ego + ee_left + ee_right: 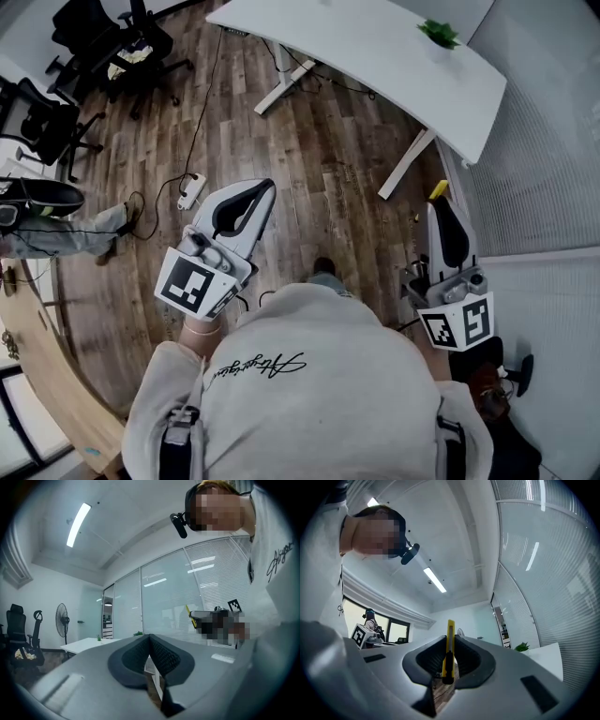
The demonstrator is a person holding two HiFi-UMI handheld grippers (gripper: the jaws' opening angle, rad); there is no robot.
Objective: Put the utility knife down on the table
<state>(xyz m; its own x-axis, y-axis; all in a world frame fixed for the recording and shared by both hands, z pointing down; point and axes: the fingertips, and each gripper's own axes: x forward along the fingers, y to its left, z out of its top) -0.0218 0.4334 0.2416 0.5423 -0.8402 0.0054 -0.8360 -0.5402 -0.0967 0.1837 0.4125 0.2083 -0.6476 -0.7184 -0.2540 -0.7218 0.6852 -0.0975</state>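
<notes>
A yellow utility knife [449, 649] stands clamped between the jaws of my right gripper [449, 660], its tip poking out past them. In the head view the knife's yellow end [438, 190] shows above the right gripper [447, 234], held up at my right side. My left gripper [246, 208] is raised at my left, jaws shut with nothing between them [150, 654]. The white table [375, 56] stands ahead across the wooden floor, well away from both grippers.
A small green plant [438, 35] sits on the table's far right end. Black office chairs [112, 47] stand at the far left. A power strip with cable [191, 188] lies on the floor. A glass wall with blinds [544, 169] runs along the right. A wooden bench edge [47, 375] is at lower left.
</notes>
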